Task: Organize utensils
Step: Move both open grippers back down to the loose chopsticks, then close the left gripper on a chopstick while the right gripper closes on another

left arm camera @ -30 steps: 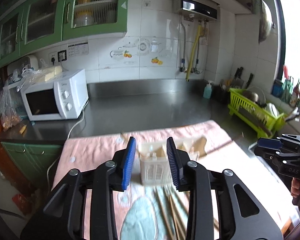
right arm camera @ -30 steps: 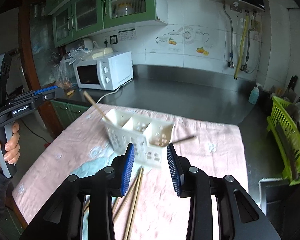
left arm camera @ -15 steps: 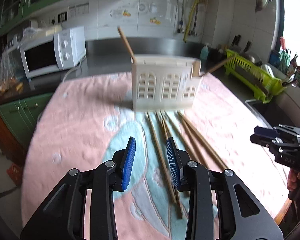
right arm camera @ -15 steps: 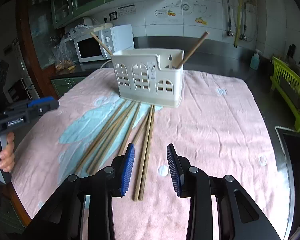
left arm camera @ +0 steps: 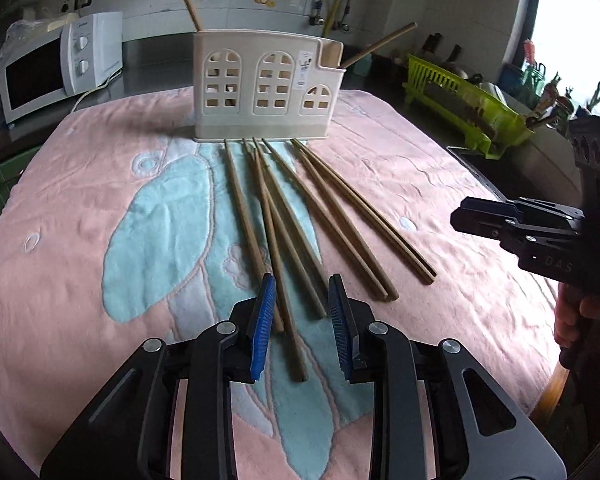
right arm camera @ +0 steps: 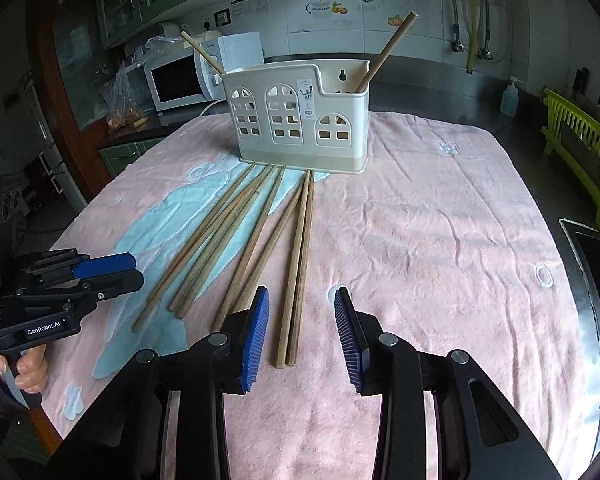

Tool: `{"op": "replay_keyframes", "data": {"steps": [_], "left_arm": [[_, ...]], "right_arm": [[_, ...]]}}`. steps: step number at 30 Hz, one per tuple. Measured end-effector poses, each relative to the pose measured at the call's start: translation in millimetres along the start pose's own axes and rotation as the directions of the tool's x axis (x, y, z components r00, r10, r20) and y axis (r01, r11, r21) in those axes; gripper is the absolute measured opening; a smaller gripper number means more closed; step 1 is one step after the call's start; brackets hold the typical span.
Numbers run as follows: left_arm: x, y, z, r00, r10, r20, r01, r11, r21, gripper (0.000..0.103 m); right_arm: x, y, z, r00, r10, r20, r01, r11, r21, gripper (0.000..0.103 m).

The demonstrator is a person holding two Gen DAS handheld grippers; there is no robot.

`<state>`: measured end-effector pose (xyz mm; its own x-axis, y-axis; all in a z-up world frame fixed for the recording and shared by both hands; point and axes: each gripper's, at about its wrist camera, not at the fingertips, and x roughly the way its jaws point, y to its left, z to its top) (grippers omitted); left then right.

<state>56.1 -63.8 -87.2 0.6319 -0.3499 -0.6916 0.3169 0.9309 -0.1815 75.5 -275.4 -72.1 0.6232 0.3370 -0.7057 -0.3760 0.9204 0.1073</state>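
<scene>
Hand-held gripper above pink towel

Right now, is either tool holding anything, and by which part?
Nothing is held. The left tool, whose jaws have just been closing, straddles the chopsticks near their ends without pressing; the right tool is open above a pair.
</scene>
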Motion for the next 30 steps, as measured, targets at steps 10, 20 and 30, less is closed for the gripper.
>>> {"op": "replay_keyframes", "data": {"steps": [10,20,30], "left_arm": [[15.2,0.0,3.1,1.000,-0.008,-0.011,0.008,1.000,0.008,0.017],[39.7,10.3,13.0,0.999,-0.010,-0.045,0.009,1.000,-0.016,0.017],[52.4,15.6,15.0,0.997,-0.014,-0.071,0.011,0.999,-0.042,0.017]], "right_arm": [[2.8,-1.5,-0.5,1.000,-0.001,-0.005,0.001,1.000,0.013,0.034],[5.6,-5.7,-1.2,1.000,0.004,-0.019,-0.003,1.000,0.021,0.034],[8.5,-9.4,-2.3,1.000,0.000,-0.028,0.000,1.000,0.024,0.034]]}}
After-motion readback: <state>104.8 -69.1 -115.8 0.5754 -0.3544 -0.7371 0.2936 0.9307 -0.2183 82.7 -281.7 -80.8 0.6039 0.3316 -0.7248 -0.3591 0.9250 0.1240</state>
